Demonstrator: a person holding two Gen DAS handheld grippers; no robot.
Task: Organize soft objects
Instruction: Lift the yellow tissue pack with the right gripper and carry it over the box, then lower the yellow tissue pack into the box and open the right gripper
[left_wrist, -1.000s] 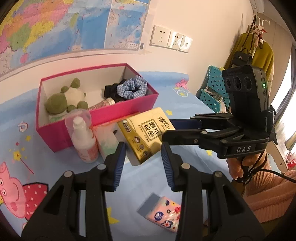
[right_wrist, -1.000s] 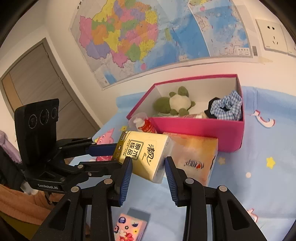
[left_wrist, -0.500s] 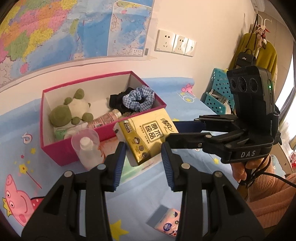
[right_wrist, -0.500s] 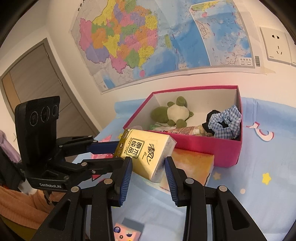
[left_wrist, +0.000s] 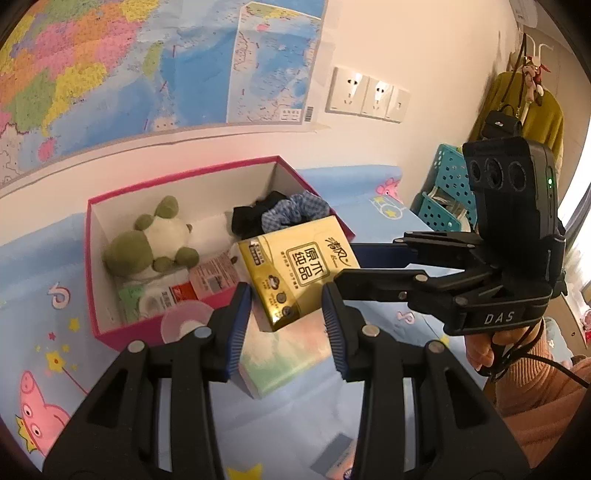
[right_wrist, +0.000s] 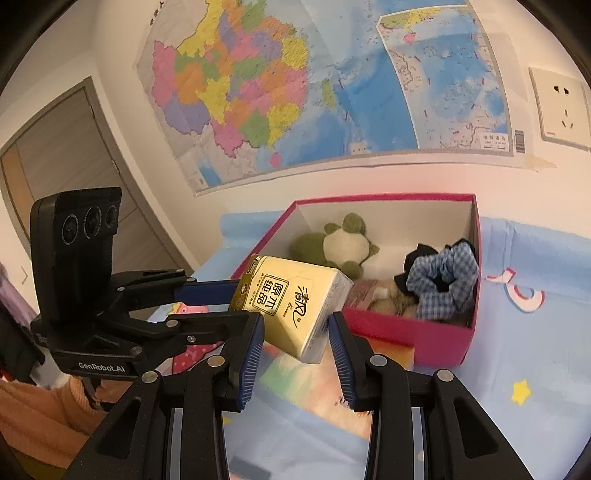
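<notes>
The pink box (left_wrist: 110, 334) stands open and partly filled. Over its near wall hangs the yellow tissue pack (left_wrist: 299, 266). The left tool (left_wrist: 286, 306) and right tool (right_wrist: 293, 325) are both clamped narrowly on it. These shallow end grips could slip, or the pack could snag that wall.

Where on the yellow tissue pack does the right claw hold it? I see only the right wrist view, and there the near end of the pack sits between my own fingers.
Observer: In the left wrist view, the right claw pinches the yellow tissue pack at its right end, with one finger in front of it and the other behind.
Operator: Does something stand before the pink box that the pack hides from me?
Observer: Yes. A bottle with a clear cap stands upright close by the near wall of the pink box.
</notes>
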